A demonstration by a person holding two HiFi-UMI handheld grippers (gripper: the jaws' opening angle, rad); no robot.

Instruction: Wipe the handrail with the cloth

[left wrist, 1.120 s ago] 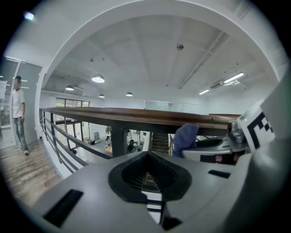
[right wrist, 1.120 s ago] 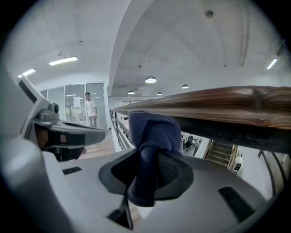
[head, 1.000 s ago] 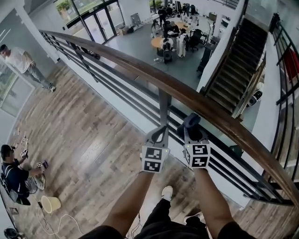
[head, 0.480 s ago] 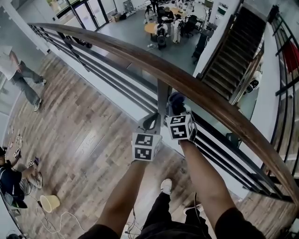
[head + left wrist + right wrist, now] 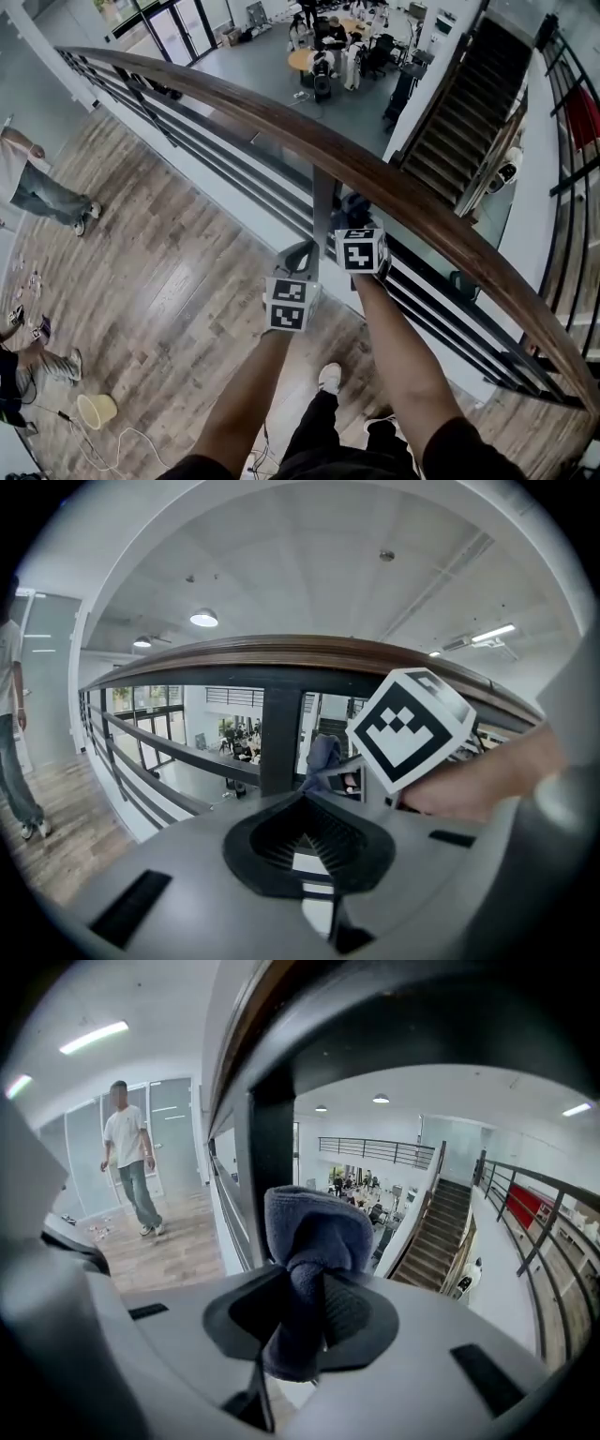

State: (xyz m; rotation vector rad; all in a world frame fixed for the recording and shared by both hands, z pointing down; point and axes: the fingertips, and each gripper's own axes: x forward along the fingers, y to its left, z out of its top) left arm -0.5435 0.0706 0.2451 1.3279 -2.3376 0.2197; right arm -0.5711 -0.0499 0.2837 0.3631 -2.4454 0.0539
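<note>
Pinching a bunched dark-blue fleece cloth (image 5: 314, 1232), the right tongs (image 5: 305, 1309) hover just beneath the curved brown wooden handrail (image 5: 394, 187), the left tongs (image 5: 305, 834) pressed together empty beside them: seemingly the approach, with the cloth next needing a lift onto the rail above.

Short dark sleeves (image 5: 464, 455) end above bare forearms, with dark trousers (image 5: 328, 442) and a white shoe (image 5: 328, 378) below. The left gripper (image 5: 302, 251) and right gripper (image 5: 354, 217) are pale grey shells with black ribbed pads (image 5: 342, 841), each bearing a white cube (image 5: 289, 305) printed with black square markers.
</note>
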